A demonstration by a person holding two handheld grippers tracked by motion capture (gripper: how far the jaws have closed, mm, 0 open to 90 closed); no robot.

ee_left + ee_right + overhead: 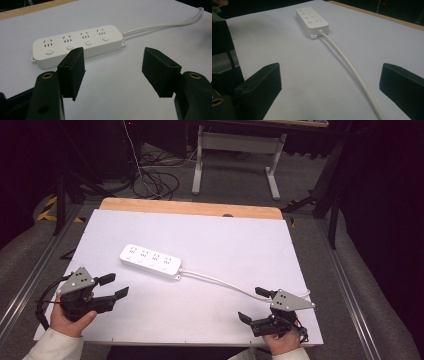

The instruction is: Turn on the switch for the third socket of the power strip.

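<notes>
A lab or workshop is suggested. A white board (210, 240) is laid on a wooden table (190, 208), with loose cables (155, 180) and a metal desk frame (235, 150) seen on grey carpet behind.

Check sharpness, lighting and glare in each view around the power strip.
High view: white table evenly lit, power strip small but sharp, surroundings dark. Left gripper view: strip sharp, near jaws slightly soft, no glare. Right gripper view: cable clear, strip softer, jaws dark.
</notes>
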